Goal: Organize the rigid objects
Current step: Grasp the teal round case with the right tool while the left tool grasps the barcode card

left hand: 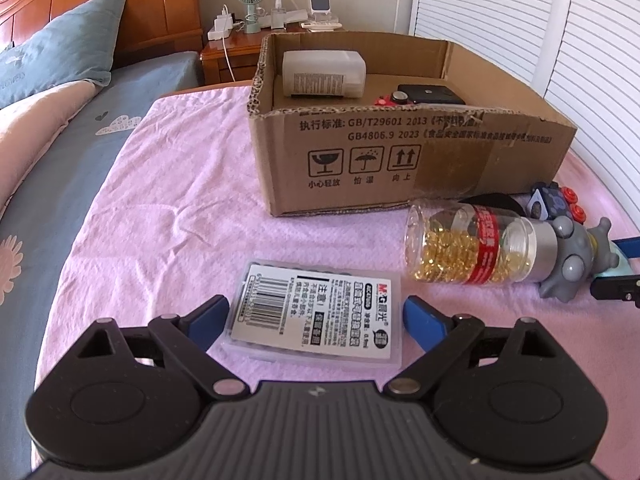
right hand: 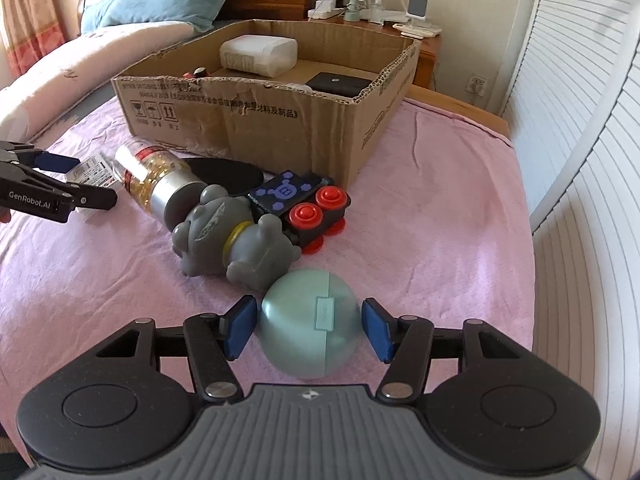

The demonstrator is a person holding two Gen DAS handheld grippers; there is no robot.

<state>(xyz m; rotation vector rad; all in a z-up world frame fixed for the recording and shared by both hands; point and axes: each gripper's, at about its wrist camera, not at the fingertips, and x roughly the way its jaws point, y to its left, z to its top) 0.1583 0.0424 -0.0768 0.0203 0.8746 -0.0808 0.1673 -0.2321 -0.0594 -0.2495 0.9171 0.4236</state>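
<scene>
Now your left hand-held gripper [left hand: 316, 316] sits low over the pink blanket [left hand: 168, 184] with its blue pads spread apart on either side of a flat clear plastic case [left hand: 316, 314] bearing a white barcode label; neither pad touches the case as far as the left wrist view shows. Just beyond it, to the right, a clear bottle [left hand: 468, 246] of golden capsules lies on its side, its silver cap butted against a grey toy figure [left hand: 576, 260].

Your right hand-held gripper [right hand: 308, 326] is likewise open, its pads flanking a pale teal egg-shaped case [right hand: 310, 322] that rests on the blanket (small gaps show on both sides, so it is bracketed, not clamped). The grey figure [right hand: 236, 236] lies on its side just past the egg, touching or nearly touching it. Beside the figure sits a black toy block [right hand: 304, 204] with red knobs and a blue patterned face, and behind those a dark oval object [right hand: 228, 174] lies flat near the box wall.

The open cardboard box [right hand: 256, 120] stands on the blanket at the far side, with printed handling symbols on its front. Inside it you can see a white rectangular container [right hand: 260, 54] toward the back, a black flat item [right hand: 340, 82] to the right, and a small red and black piece [right hand: 198, 73] near the front wall.
</scene>
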